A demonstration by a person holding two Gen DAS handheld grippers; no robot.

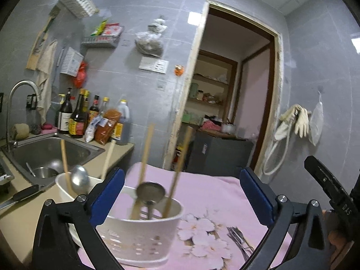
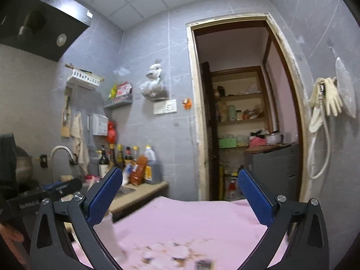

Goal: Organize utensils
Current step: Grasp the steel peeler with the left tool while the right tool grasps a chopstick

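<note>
We are seeing the white utensil holder sitting on the pink floral cloth that is covering the surface, low between the spread fingers of the left tool and nearer its left finger. A metal ladle and two wooden chopsticks are standing in it, leaning. Some forks are lying flat on the cloth to the right of the holder, near the right finger. A second white holder with a ladle is standing behind, beside the sink. The left tool is gaping wide, gripping nothing. The right tool is likewise hanging released above the cloth, empty.
</note>
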